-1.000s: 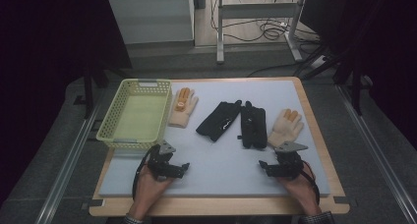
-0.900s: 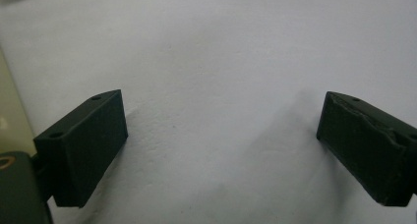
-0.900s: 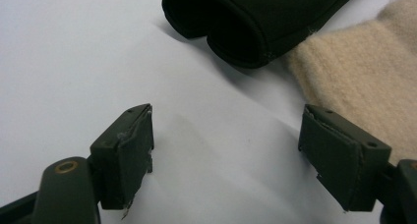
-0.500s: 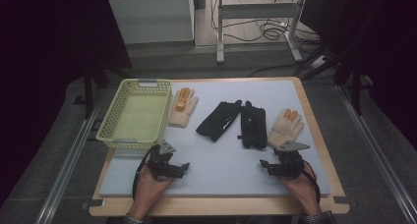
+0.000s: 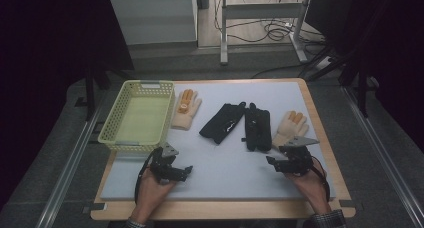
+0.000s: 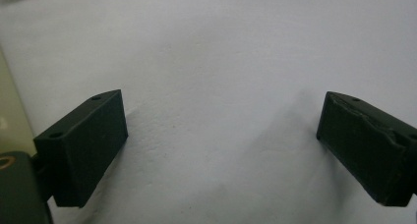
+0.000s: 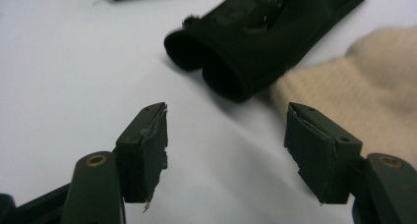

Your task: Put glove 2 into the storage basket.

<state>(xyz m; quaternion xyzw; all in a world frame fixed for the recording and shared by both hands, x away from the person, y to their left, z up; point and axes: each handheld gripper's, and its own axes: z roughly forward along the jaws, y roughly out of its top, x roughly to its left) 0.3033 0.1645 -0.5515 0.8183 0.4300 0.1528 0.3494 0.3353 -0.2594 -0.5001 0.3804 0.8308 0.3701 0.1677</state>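
Four gloves lie in a row on the pale mat (image 5: 220,163): a cream glove with orange fingertips (image 5: 185,109) beside the basket, two black gloves (image 5: 223,121) (image 5: 257,128) in the middle, and a second cream glove (image 5: 290,127) at the right. My left gripper (image 5: 186,171) rests open on the mat below the basket, its jaws wide over bare mat (image 6: 221,111). My right gripper (image 5: 271,162) is open too, just below the right black glove (image 7: 265,32) and cream glove (image 7: 364,96), touching neither.
A yellow-green mesh basket (image 5: 114,131) stands at the mat's left side, nothing visible inside; its wall edge shows at the left of the left gripper view. The wooden table edge (image 5: 320,133) frames the mat. Metal table legs and cables lie beyond.
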